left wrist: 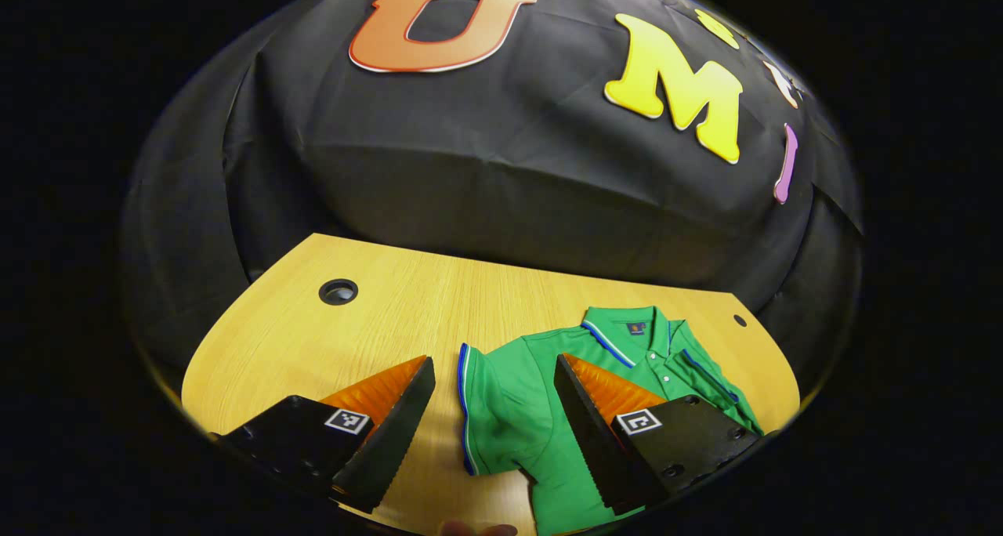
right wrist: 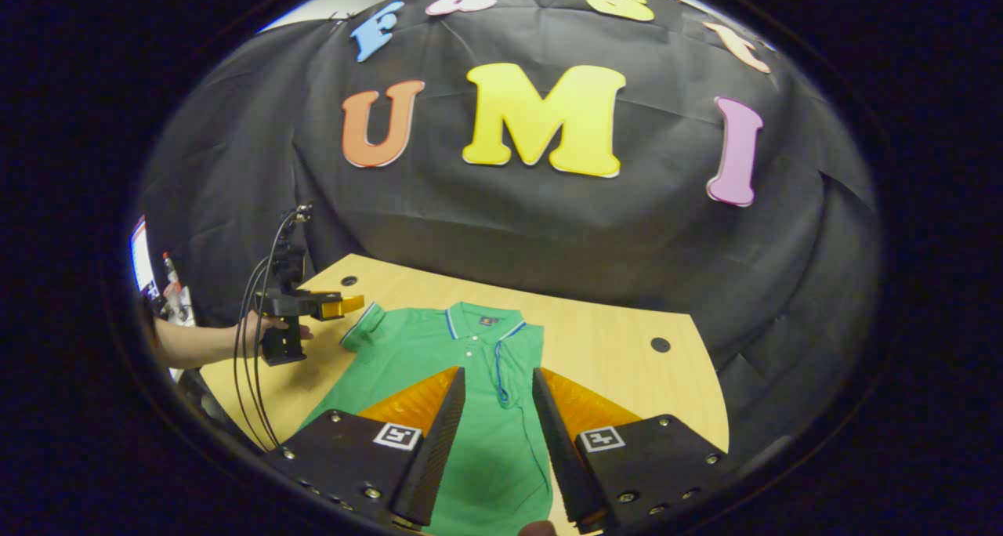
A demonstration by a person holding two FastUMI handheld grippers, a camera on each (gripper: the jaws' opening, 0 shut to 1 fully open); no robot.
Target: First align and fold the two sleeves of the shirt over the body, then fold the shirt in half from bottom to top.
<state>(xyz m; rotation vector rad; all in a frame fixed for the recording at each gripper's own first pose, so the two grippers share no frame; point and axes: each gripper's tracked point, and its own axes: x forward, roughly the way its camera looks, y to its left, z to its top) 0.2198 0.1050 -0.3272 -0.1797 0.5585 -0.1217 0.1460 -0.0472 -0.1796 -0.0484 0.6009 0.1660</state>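
The green polo shirt (right wrist: 439, 356) lies flat on the wooden table (right wrist: 611, 340), collar toward the booth's black cloth wall (right wrist: 548, 215). In the right gripper view, the collar (right wrist: 482, 319) shows white and blue trim and the placket buttons run down the chest. One sleeve is already folded over the body: its trimmed cuff edge runs as a blue-and-white line down the chest just beside the placket. The other sleeve (right wrist: 362, 326) lies spread out on the table, its cuff pointing toward the left gripper.

The right gripper (right wrist: 498, 379) is over the shirt's lower body with its jaws apart and nothing between them; whether its fingers touch the fabric cannot be told.

In the left gripper view, the left gripper (left wrist: 494, 367) is wide open, holding nothing. Its gap frames the unfolded sleeve (left wrist: 490, 411): one finger lies over bare table (left wrist: 376, 316) beside the cuff, the other over the shirt's shoulder area. In the right gripper view, this same gripper (right wrist: 338, 305) appears farther off, gripped by a hand (right wrist: 262, 328), just beside the sleeve cuff, with black cables (right wrist: 255, 348) hanging from it.

2 round holes in the table are visible, 1 near each far corner (left wrist: 338, 291).
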